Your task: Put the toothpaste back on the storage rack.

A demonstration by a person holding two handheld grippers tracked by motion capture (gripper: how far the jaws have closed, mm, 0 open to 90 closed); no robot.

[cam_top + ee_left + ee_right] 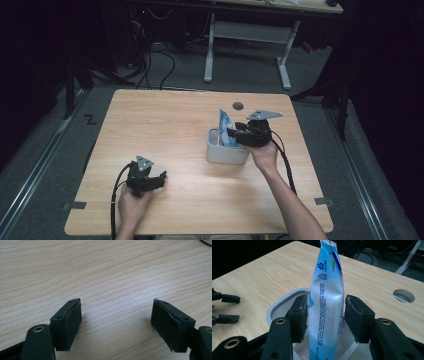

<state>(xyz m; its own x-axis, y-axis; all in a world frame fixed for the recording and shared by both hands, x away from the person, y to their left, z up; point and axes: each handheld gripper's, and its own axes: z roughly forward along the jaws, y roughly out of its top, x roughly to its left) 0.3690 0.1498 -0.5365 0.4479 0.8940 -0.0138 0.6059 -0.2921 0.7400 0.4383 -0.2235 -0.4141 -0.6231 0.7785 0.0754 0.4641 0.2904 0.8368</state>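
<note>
Right up close, we have the right claw (325,315) with its two black pads on either side of a tall blue-and-white pouch (326,307). The left pad touches the pouch's side; the right pad looks just shy of it, so we call this a loose hold at best, jaws partly closed around it rather than clamped hard. The pouch stands upright with its lower end down inside a grey tub (226,148), and its top pokes well above the rim.

We reckon the danger is plain: the pouch is soft and slick, so a light squeeze could let it slide through the pads, and if it tips it may lean on the rim and drag the light tub sideways.

Moving out, the left claw (116,320) rests low over the bare wooden table (175,130), jaws wide apart with nothing between them. It sits near the front edge, well away from the tub, so we have no second hand steadying the tub if it shifts.
</note>
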